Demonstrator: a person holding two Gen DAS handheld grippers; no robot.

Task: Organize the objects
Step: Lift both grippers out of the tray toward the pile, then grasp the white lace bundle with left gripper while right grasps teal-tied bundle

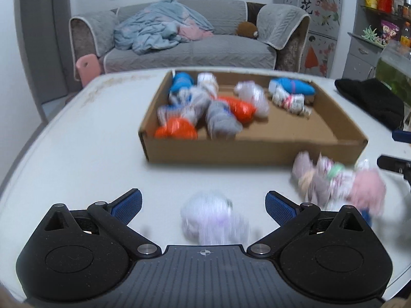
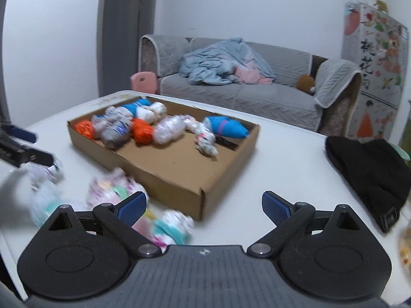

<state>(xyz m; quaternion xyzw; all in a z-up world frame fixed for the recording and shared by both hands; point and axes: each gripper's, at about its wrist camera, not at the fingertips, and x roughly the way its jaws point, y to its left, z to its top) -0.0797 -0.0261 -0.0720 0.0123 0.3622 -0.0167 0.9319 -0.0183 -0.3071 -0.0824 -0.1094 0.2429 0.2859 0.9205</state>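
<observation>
Between the two blue pads of the left claw (image 1: 203, 206), a pale rolled bundle (image 1: 214, 222) is lying on the white desk (image 1: 77, 154), and the pads are standing wide apart and are not touching it, so this claw is holding nothing. Ahead of this claw the cardboard box (image 1: 257, 151) is sitting with many rolled bundles already inside, orange, blue and grey ones, mostly crowding its far and left part. To the right of the left claw a loose heap of pink and pale bundles (image 1: 339, 182) is waiting just in front of the box wall. The right claw (image 2: 204, 206) is also standing fully open and empty; the near corner of the box is lying just ahead of it, and a bundle with teal and pink (image 2: 172, 224) is resting near its left pad, not between the pads. A black cloth (image 2: 367, 174) is lying well to its right. Both views are blurring on the near things, so the exact outline of the bundles is hard to tell. I think the risk is coming from this speed: if the left claw is closing while it is travelling, the pads may be pushing the soft roll away or catching only a loose end, and the roll may be unwinding. The right claw may be knocking the box corner and shifting the whole box, or it may be sweeping the nearby heap toward the desk edge.
</observation>
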